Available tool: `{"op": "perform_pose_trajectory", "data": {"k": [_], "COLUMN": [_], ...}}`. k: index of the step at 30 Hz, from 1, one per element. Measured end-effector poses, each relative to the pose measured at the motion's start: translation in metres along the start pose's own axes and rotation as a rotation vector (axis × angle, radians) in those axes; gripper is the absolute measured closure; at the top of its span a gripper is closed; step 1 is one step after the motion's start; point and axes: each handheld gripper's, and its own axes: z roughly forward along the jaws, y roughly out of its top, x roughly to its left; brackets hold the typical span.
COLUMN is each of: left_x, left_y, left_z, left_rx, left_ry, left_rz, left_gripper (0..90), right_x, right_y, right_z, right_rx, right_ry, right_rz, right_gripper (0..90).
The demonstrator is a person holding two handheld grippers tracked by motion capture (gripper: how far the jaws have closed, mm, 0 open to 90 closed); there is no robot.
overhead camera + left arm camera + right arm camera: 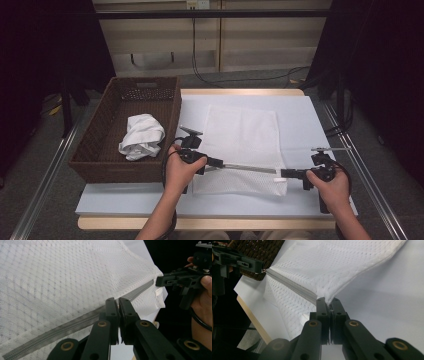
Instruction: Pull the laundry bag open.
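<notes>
Gripping the near edge of a white mesh laundry bag point(241, 145), I hold a two-jaw gripper in each hand, and both pairs of jaws are pinched tight on it. My left gripper point(216, 162) clamps the left end of the bag's grey zipper point(247, 168); in the left gripper view its black jaws point(118, 305) meet with almost no gap, right where the zipper point(75, 325) reaches them. My right gripper point(285, 173) clamps the right end of the same edge, and in the right gripper view its jaws point(328, 305) close on a bunched corner of mesh point(329, 270) where the zipper point(292, 286) ends.

Between the two grippers the zipper runs as a taut, nearly straight line, sloping slightly down toward my right hand point(330, 187). That front edge is lifted a little off the surface, while the rest of the bag lies spread flat behind it, reaching away from me across the middle of the white tabletop point(300, 120). My left hand point(181, 170) sits near the table's left front, beside the bag's corner.

Just left of the table stands a dark brown woven basket point(100, 145), its long side against the table's left edge. Inside it lies a crumpled white cloth point(141, 136). Beyond the table, black cables point(240, 79) trail across a grey floor.
</notes>
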Motion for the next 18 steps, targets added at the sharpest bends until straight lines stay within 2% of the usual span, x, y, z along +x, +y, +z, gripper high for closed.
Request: {"op": "perform_pose_trajectory", "data": {"k": [4, 6, 8, 18], "left_x": [0.0004, 0.0005, 0.0012, 0.0037], "left_y": [-0.0002, -0.0005, -0.0005, -0.0009], "left_z": [-0.0005, -0.0006, -0.0012, -0.0024], "left_rx": [-0.001, -0.007, -0.001, -0.003], "left_ry": [0.004, 0.022, 0.006, 0.011], "left_rz": [-0.002, -0.005, -0.004, -0.005], "left_gripper": [86.8, 86.8, 86.8, 86.8], "right_x": [-0.0007, -0.0001, -0.001, -0.0025], "right_y": [-0.0002, 0.0, 0.0, 0.0], "right_z": [0.0004, 0.0001, -0.0003, -0.001], "right_rx": [0.002, 0.002, 0.001, 0.0], "right_ry": [0.0, -0.009, -0.001, 0.0], "right_rz": [-0.002, -0.003, 0.002, 0.008], "right_gripper": [88.4, 88.4, 88.4, 88.4]}}
